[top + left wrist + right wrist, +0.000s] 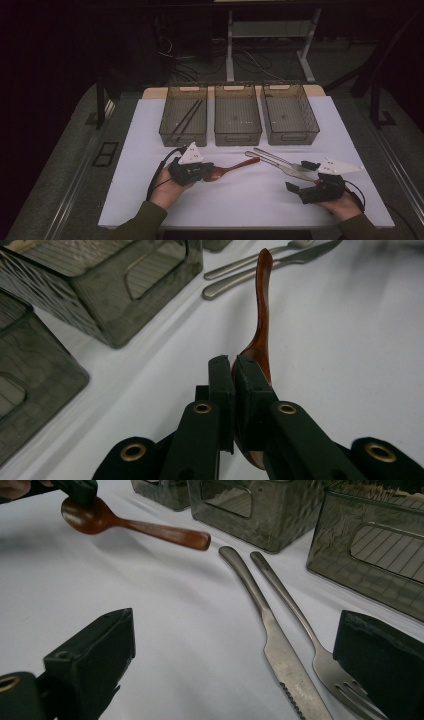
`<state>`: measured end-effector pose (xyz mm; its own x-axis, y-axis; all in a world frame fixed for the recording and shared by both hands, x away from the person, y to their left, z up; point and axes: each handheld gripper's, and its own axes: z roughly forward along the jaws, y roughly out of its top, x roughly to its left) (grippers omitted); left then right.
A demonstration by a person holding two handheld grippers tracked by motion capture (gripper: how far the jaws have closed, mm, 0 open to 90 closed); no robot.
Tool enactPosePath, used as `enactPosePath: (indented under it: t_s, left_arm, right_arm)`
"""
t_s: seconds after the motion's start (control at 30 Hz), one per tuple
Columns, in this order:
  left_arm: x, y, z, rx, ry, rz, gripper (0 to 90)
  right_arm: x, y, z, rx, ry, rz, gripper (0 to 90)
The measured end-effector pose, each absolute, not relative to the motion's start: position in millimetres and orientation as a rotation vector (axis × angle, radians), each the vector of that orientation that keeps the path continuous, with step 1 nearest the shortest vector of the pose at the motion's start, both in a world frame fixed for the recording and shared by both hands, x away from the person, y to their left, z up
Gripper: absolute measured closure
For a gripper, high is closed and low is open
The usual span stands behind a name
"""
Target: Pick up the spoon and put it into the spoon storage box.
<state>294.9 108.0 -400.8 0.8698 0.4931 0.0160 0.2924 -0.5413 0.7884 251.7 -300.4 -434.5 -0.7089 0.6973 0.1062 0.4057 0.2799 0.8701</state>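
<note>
With the left gripper (234,371) pinching the rim of the wooden spoon's (231,168) bowl, pads nearly together on the thin edge, the spoon lies on the white table (240,200) just in front of the middle bin (237,116), handle pointing right toward the knife (281,167) and fork (284,160).

Risks as I see them:
- Grip sits at the bowel end's curved lip, not the handle. Smooth lacquered wood plus a rounded surface: the spoon could pivot or slide out once lifted, since the long handle hangs far from the pinch.
- Handle tip lies close to the knife and fork handles. A swing toward the bins could clip them.
- Bin walls are tall. A drooping handle could catch the front rim of the middle bin.

Right gripper (240,670) is spread wide, holding nothing, resting right of the middle bin with the fork tines near one jaw.

Materials: spoon is reddish-brown, glossy, with a slim wavy handle. Knife and fork are brushed steel, and the knife edge is serrated. The three bins are smoky translucent plastic, ribbed, with cut-out handles. The left bin (183,116) holds dark chopsticks (187,119).
</note>
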Motion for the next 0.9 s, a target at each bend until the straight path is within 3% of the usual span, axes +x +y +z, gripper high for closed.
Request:
enactPosePath:
  t_s: [0.9]
  left_arm:
    - [330.5, 95.6, -346.5, 2.106, 0.560, 0.419, 85.7]
  right_arm:
    - [251.8, -300.6, -434.7, 1.010, 2.255, 1.401, 2.5]
